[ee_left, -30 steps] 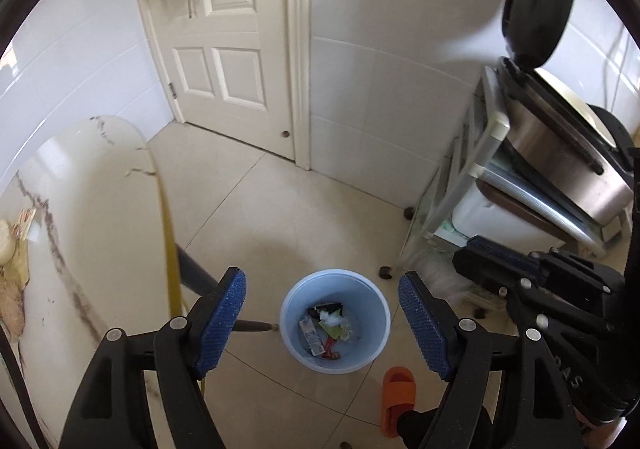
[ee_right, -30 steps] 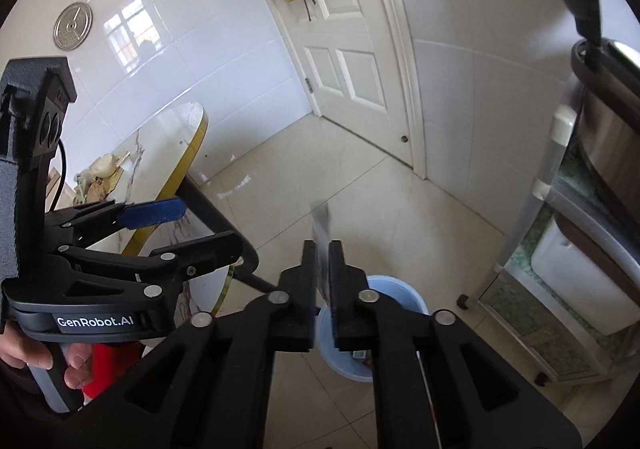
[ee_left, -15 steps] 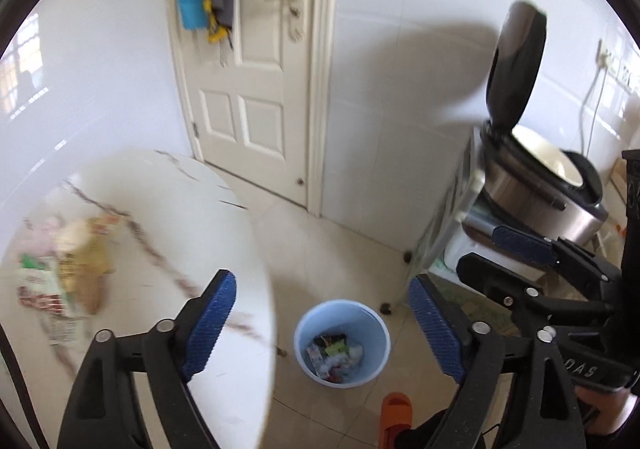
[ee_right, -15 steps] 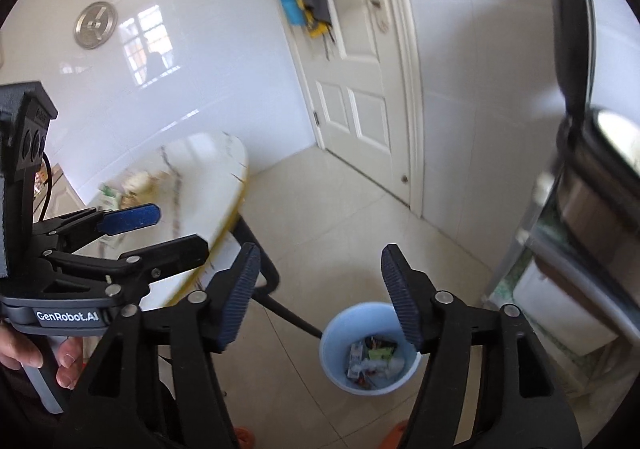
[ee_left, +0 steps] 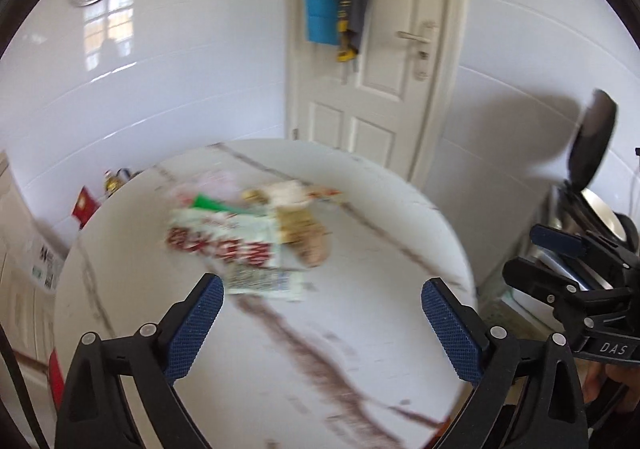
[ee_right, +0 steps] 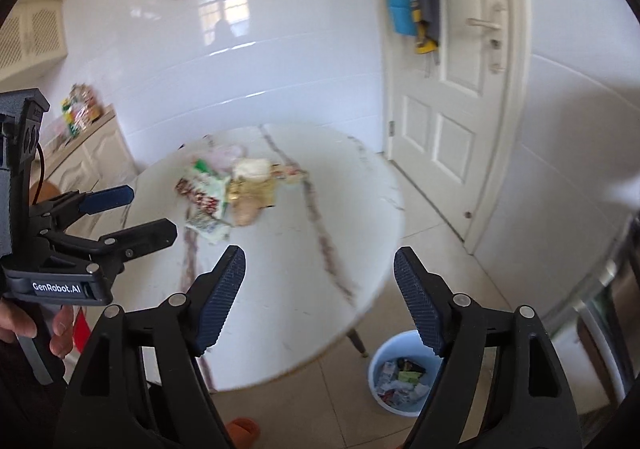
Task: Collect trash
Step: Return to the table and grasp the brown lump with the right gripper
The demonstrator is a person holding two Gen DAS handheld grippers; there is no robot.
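Both sets of jaws gape wide and carry nothing, poised above the table.

Left gripper (ee_left: 322,313) and right gripper (ee_right: 320,299) face the white marble table (ee_right: 320,249), where the trash pile (ee_right: 224,193) of wrappers and crumpled paper lies past its centre, blurred. Beside the table's near edge, on the floor, sits the blue bin (ee_right: 402,377), already part-filled. Looks like the reach-for-the-next-piece step: a gripper must travel to the pile and close on one wrapper.

Bright daylight; a window glares off my wall tiles (ee_right: 224,9) at 11 o'clock. Table (ee_left: 360,329) motion-blurred, fisheye edges black.
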